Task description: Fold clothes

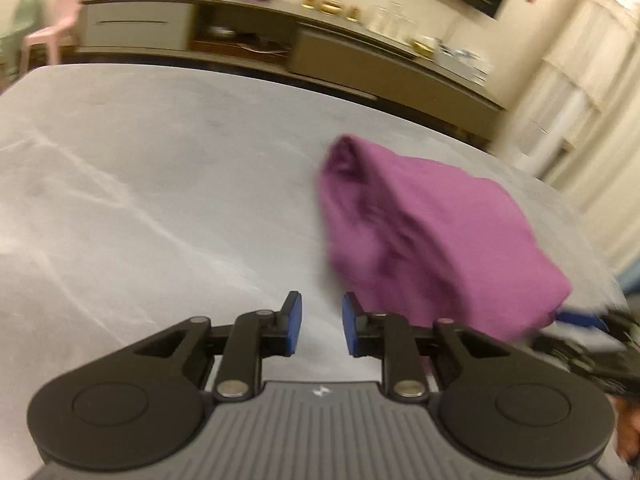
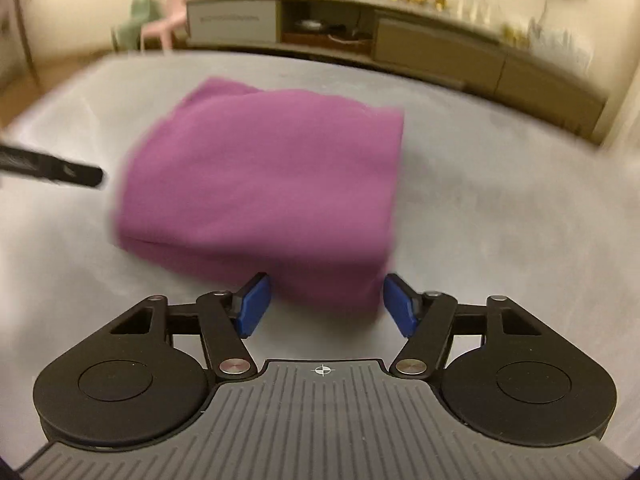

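Nearest the lens in the left wrist view, the left hand-held gripper (image 1: 321, 326) is seen with its 2 blue pads (image 1: 295, 322) set a narrow gap apart, nothing between them, only bare grey counter (image 1: 140, 200) showing in the gap. Just beyond and to the right, a folded purple garment (image 1: 432, 240) is laid on the counter, its near corner reaching behind the right-side finger. At the lower right edge, a blurred blue pad of the other tool is glimpsed beside the cloth.

In the right wrist view, the right hand-held gripper (image 2: 327, 306) is held released, its jaws spread wide, with the near edge of the purple garment (image 2: 264, 184) lying between the blue pads (image 2: 253, 304) but not pressed by them. A black finger of the left tool is seen at the left edge, just beside the cloth.

Farther back, a long low sideboard (image 2: 400, 40) with an open shelf is lined along the wall, and a pink chair (image 1: 56, 28) and a green chair (image 2: 134, 26) are placed at its left end. Both views are blurred.
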Demonstrator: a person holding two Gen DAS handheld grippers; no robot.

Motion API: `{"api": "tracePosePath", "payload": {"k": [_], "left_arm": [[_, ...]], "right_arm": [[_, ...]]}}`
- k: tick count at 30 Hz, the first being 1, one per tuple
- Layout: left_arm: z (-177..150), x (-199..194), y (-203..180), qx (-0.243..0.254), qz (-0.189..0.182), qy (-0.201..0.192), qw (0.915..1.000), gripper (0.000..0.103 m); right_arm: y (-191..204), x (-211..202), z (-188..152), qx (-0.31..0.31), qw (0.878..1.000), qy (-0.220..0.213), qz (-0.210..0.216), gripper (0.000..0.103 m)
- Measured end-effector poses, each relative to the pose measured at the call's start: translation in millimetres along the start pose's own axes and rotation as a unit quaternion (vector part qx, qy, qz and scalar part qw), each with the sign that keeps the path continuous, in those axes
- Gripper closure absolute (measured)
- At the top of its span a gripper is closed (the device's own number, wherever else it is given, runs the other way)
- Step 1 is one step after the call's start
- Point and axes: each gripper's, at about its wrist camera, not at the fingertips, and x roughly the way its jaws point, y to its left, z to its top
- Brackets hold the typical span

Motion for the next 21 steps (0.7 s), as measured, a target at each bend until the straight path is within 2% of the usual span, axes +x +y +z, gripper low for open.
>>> {"api": "tracePosePath", "payload": {"k": [2,4,7,8,10,11,12,13,15,16,18,20,21], "left_arm": [[1.7,-6.7,0.0,-0.004,-0.008,-0.004,1.0,0.081],[0.9,-15.5,-7.2,0.011,-0.007,-0.016,0.9998,0.074],[-3.9,-26.7,-18.5,0.034,0.005,-0.032,0.9989,0.069],[-4.2,-27.3,-22.0,0.039,0.008,-0.033,0.9987,0.068],[-5.4,-24.4,-28.6,0.045,0.01,-0.033,0.9984,0.068],[-6.1,-25.1,-29.6,0.048,0.009,-0.034,0.9982,0.068],[-6.0,-25.1,-30.0,0.051,0.009,-0.035,0.9981,0.068],[-6.5,-25.8,-31.3,0.052,0.008,-0.036,0.9979,0.068],[-6.8,-26.1,-32.1,0.053,0.007,-0.037,0.9979,0.067],[-7.0,-26.8,-31.7,0.053,0.006,-0.037,0.9979,0.066],[-6.0,-28.5,-31.0,0.051,0.005,-0.04,0.9979,0.065],[-4.0,-30.1,-30.4,0.049,0.002,-0.043,0.9979,0.064],[-3.1,-31.2,-30.3,0.048,0.0,-0.045,0.9978,0.063]], "right_arm": [[3.1,-16.4,-3.8,0.014,0.999,-0.032,0.027,0.037],[11.4,-27.4,-1.0,0.021,0.996,-0.073,0.049,0.037],[27.2,-16.1,16.3,0.025,0.991,-0.122,0.045,0.033],[33.1,-1.5,21.3,0.028,0.992,-0.11,0.046,0.033],[46.1,39.6,29.7,0.036,0.997,-0.05,0.051,0.031],[59.2,56.1,30.4,0.017,0.998,-0.042,0.052,0.009],[78.2,67.0,30.8,-0.026,0.998,-0.038,0.041,0.001],[96.8,75.0,31.5,-0.077,0.997,-0.029,0.013,0.001],[122.2,79.1,32.4,-0.129,0.991,-0.019,-0.018,0.002],[123.3,74.4,35.4,-0.121,0.992,-0.022,-0.013,0.007],[109.4,56.3,43.3,-0.066,0.997,-0.043,0.018,0.022],[90.4,33.3,45.9,-0.012,0.996,-0.081,0.044,0.027],[81.9,22.3,44.6,0.003,0.994,-0.105,0.042,0.027]]}}
